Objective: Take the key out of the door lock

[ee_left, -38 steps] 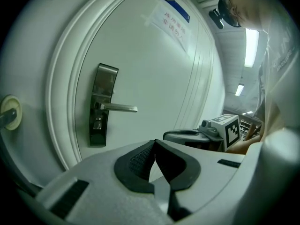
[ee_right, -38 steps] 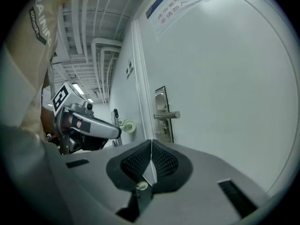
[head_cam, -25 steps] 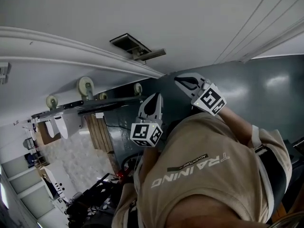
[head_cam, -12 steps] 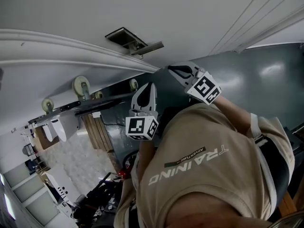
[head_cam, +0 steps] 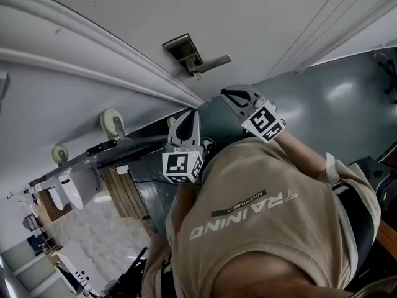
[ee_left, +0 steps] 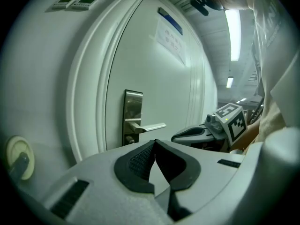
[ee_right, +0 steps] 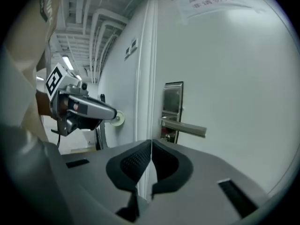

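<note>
I'm holding my left gripper (ee_left: 155, 143) and right gripper (ee_right: 151, 143), both pinched closed and empty, facing one door (ee_left: 154, 78); its one handle (ee_left: 149, 126) is sitting mid-frame.

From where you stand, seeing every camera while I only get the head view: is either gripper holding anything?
Observer: No. The left gripper has its jaws together, nothing between them.
Operator: And the right one?
Observer: The right gripper is shut and empty too.
Operator: Is a key in the lock?
Observer: A small object sticks out of the lock plate below the lever handle; I can't confirm it's a key.
</note>
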The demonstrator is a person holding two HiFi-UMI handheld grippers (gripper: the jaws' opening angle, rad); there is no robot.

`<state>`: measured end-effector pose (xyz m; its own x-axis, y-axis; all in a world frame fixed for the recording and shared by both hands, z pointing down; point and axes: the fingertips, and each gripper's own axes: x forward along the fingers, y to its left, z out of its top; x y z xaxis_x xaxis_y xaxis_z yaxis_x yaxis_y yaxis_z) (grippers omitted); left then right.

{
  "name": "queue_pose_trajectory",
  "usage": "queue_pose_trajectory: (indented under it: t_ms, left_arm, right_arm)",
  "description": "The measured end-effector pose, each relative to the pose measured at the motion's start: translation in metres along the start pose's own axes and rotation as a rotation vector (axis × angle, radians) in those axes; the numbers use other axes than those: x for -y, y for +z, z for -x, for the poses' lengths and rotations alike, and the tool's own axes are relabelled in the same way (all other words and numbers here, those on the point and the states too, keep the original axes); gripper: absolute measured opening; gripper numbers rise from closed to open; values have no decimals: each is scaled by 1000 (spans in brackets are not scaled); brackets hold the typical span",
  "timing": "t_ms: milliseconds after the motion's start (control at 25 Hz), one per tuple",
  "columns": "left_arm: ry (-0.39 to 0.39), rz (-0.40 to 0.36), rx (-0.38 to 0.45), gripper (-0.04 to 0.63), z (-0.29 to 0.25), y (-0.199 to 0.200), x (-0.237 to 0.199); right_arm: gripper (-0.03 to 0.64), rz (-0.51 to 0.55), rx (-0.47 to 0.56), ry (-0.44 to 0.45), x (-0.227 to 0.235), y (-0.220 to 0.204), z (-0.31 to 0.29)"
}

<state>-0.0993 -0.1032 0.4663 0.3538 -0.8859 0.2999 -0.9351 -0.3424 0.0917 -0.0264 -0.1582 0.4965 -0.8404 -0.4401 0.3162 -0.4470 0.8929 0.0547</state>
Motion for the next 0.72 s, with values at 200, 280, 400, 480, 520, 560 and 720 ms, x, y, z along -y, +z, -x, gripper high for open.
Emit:
queue_pose_trajectory:
  t_ms: [200, 280, 400, 480, 520, 560, 720]
  left_arm:
    - [-48, -25, 20, 6, 22, 1, -33]
    - [-63, -14, 35, 6, 30, 0, -43]
    - [-67, 17, 61, 6, 36, -10, -61]
    - [-63, 34, 35, 6, 31, -26, -74]
    - [-63, 35, 15, 6, 28, -33, -77]
    - [-64, 32, 1, 6, 25, -37, -77]
    - [-57, 50, 5, 6, 19, -24, -83]
  right_arm:
    - [17, -153, -13, -87, -10, 1, -23]
    - [17, -361, 29, -130, -2, -1, -29]
    - [17, -692, 101, -122, 2, -10, -41]
    - [17, -823, 140, -96, 1, -13, -50]
    - [17, -855, 143, -93, 2, -16, -52]
    - [17, -884, 140, -93, 3, -20, -53]
    - [17, -1129, 181, -33, 12, -29, -69]
